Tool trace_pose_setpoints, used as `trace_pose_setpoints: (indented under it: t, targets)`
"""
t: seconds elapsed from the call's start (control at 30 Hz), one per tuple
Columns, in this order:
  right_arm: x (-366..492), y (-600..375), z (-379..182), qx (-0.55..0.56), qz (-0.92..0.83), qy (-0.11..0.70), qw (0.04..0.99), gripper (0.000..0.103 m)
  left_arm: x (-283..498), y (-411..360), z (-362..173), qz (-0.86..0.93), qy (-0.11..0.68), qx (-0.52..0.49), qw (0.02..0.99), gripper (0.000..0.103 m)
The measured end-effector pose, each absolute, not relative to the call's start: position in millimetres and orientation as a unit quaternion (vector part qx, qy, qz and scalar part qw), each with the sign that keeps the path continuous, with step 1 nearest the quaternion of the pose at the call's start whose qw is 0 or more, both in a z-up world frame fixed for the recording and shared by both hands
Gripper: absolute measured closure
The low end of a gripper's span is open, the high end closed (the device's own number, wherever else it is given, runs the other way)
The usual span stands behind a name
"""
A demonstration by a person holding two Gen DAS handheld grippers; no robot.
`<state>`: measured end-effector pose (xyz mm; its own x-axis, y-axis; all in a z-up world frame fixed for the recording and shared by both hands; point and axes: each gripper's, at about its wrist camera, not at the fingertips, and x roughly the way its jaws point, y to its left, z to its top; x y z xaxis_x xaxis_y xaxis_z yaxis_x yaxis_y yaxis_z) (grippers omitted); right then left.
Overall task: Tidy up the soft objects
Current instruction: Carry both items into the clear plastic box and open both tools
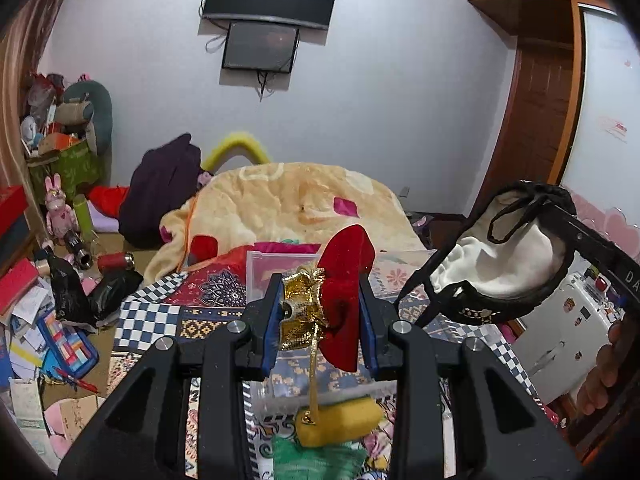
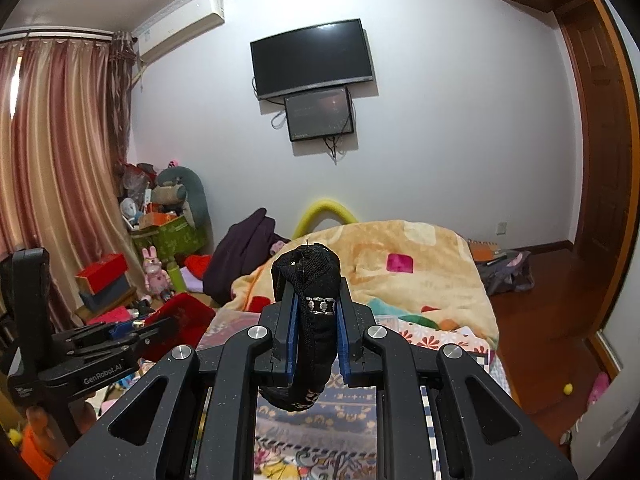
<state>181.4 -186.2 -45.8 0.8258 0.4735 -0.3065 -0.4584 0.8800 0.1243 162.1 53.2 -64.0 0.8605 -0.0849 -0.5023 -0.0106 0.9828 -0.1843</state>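
Note:
My left gripper (image 1: 323,312) is shut on a red velvet pouch (image 1: 346,292) with a gold fabric trim and a gold cord hanging down; it holds it above the bed. The same pouch (image 2: 180,326) shows at the left of the right wrist view, in the left gripper (image 2: 132,330). My right gripper (image 2: 317,330) is shut on a black soft item (image 2: 310,280) with a studded band. In the left wrist view that item (image 1: 508,256) shows a white lining and black straps, held at the right by the right gripper (image 1: 560,210). A yellow plush piece (image 1: 340,420) and a green mesh item (image 1: 316,458) lie below.
A clear plastic box (image 1: 276,268) sits on the patterned bed cover (image 1: 160,312). A cream blanket (image 1: 288,200) is heaped beyond it. Clutter, boxes and plush toys (image 2: 168,216) fill the left corner by the curtain. A TV (image 2: 312,58) hangs on the wall; a wooden door (image 2: 596,184) is at right.

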Motion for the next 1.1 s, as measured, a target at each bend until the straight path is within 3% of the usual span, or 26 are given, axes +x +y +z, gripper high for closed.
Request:
trace_pose_setpoints:
  t: [0.8, 1.03, 1.1]
  targets:
    - [233, -163, -104, -0.047, 0.237, 0.317, 0.917, 0.088, 235, 39, -129, -0.021, 0.393, -0.053, 0.918, 0.069]
    - [236, -166, -114, -0.062, 0.226, 0.341, 0.910, 0.085, 231, 41, -123, -0.021, 0.392, -0.060, 0.918, 0.046]
    - [235, -169, -113, -0.062, 0.227, 0.344, 0.909, 0.079, 226, 42, -117, -0.020, 0.384, -0.061, 0.921, 0.039]
